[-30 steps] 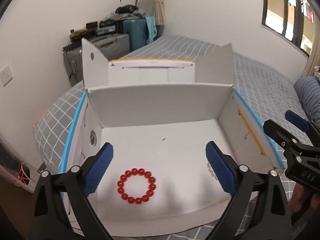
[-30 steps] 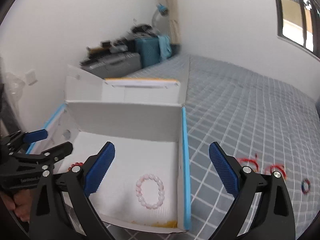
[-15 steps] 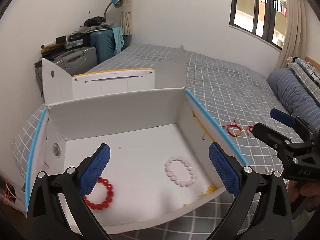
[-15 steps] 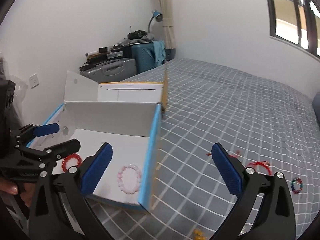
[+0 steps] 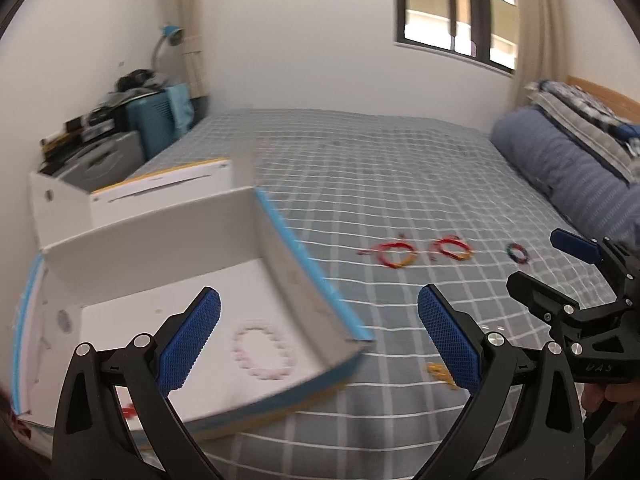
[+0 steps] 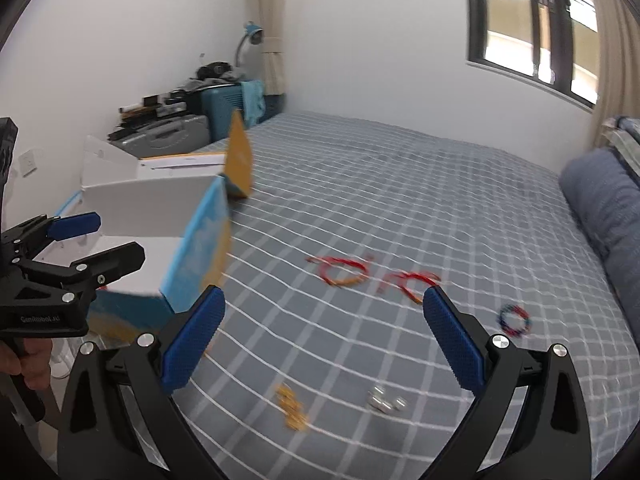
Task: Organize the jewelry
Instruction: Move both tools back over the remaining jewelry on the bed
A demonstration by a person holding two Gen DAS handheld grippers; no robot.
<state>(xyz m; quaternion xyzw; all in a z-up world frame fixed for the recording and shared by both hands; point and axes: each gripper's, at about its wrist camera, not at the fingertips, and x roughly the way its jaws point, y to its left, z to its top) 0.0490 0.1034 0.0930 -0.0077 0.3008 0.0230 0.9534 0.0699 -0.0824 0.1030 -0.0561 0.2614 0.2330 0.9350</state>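
The left gripper [image 5: 319, 334] hangs with its blue-padded jaws spread wide and nothing between them. One pad sits over the floor of the open white cardboard box [image 5: 168, 252]; the other is over the bedspread just past the box's blue-edged right wall. At about 6 o'clock between the pads, a pale pink bead bracelet [image 5: 262, 350] lies flat on the box floor, blurred. At 7 o'clock a scrap of red shows behind the left finger, too hidden to name.

The right gripper [image 6: 323, 334] is likewise spread wide and empty, above the grey checked bedspread [image 6: 400, 208]. At 6 o'clock from it lie a small gold piece [image 6: 291, 407] and, just beside it toward 5 o'clock, a little cluster of silver pieces [image 6: 386, 403]. At 12 o'clock two red cord bracelets [image 6: 342, 272] lie side by side near each other. At 3 o'clock, apart from them, rests a small dark multicoloured beaded ring-shaped band [image 6: 514, 320]. The box stands at 10 o'clock, and a dark blue pillow [image 6: 600, 200] lies at 2 o'clock.
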